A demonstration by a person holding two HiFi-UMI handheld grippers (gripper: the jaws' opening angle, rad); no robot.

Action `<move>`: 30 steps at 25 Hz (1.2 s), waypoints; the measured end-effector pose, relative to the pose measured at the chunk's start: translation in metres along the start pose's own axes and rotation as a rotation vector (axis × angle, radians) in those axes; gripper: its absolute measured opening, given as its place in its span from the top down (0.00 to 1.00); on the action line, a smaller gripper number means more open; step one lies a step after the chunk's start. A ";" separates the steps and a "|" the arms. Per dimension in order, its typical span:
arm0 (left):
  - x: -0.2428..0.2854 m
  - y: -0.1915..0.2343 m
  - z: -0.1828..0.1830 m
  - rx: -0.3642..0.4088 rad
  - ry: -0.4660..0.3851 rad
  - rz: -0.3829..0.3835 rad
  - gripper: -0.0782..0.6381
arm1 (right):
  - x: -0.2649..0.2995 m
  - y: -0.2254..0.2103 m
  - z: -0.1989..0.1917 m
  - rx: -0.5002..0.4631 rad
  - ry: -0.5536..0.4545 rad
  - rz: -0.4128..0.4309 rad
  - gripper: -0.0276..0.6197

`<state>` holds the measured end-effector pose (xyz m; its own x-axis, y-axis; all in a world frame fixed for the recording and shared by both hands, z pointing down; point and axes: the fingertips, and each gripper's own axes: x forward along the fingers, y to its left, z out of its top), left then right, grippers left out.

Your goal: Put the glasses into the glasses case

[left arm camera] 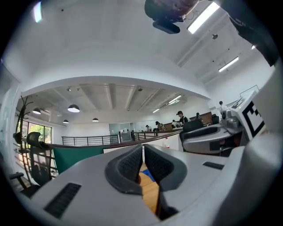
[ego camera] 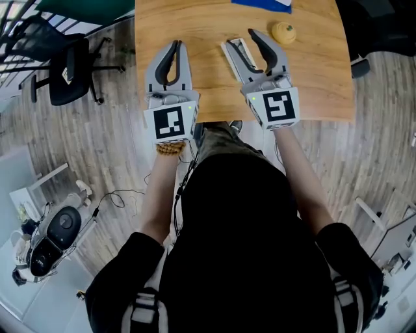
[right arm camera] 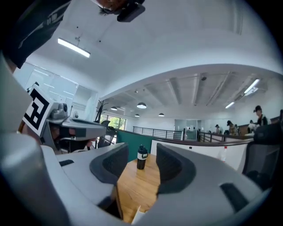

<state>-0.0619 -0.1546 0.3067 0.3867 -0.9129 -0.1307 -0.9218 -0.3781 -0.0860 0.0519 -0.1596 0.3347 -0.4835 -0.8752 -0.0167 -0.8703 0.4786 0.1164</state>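
Note:
No glasses and no glasses case can be made out in any view. In the head view both grippers are held up level over the near edge of the wooden table (ego camera: 214, 84). My left gripper (ego camera: 177, 44) has its jaws together at the tips with nothing in them; its own view (left arm camera: 143, 150) shows only a thin slit between the pads. My right gripper (ego camera: 242, 38) stands open and empty, and its own view (right arm camera: 142, 150) shows table top between the pads. A thin white edge (right arm camera: 135, 216) that I cannot identify pokes up at the bottom of that view.
A small yellow round object (ego camera: 283, 32) lies on the table beyond the right gripper, and a blue item (ego camera: 263, 4) sits at the far edge. A black bottle (right arm camera: 141, 157) stands farther along the table. A black office chair (ego camera: 70, 70) is on the floor at left.

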 end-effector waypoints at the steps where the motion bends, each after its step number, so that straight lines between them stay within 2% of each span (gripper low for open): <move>1: -0.002 -0.003 0.004 0.003 -0.015 0.005 0.85 | -0.006 0.001 0.012 0.003 -0.037 -0.014 0.64; 4: -0.006 -0.014 0.012 0.001 -0.045 0.010 0.85 | -0.022 0.002 0.035 -0.006 -0.105 -0.050 0.66; 6: -0.007 -0.018 0.013 -0.006 -0.047 0.005 0.85 | -0.030 0.000 0.040 -0.018 -0.123 -0.073 0.71; 7: -0.008 -0.019 0.012 -0.009 -0.043 0.001 0.85 | -0.033 0.000 0.040 -0.027 -0.125 -0.078 0.75; 12: -0.018 -0.013 0.009 -0.003 -0.030 0.001 0.85 | -0.045 0.004 0.037 -0.042 -0.129 -0.092 0.83; 16: -0.026 -0.009 0.008 0.008 -0.027 0.016 0.85 | -0.052 0.007 0.033 -0.050 -0.116 -0.102 0.95; 30: -0.057 0.021 -0.022 0.021 0.040 0.077 0.85 | -0.056 0.009 0.004 -0.023 -0.039 -0.097 0.95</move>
<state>-0.1042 -0.1139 0.3337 0.3126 -0.9448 -0.0984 -0.9478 -0.3034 -0.0980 0.0704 -0.1064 0.3332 -0.4009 -0.9136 -0.0676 -0.9110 0.3897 0.1351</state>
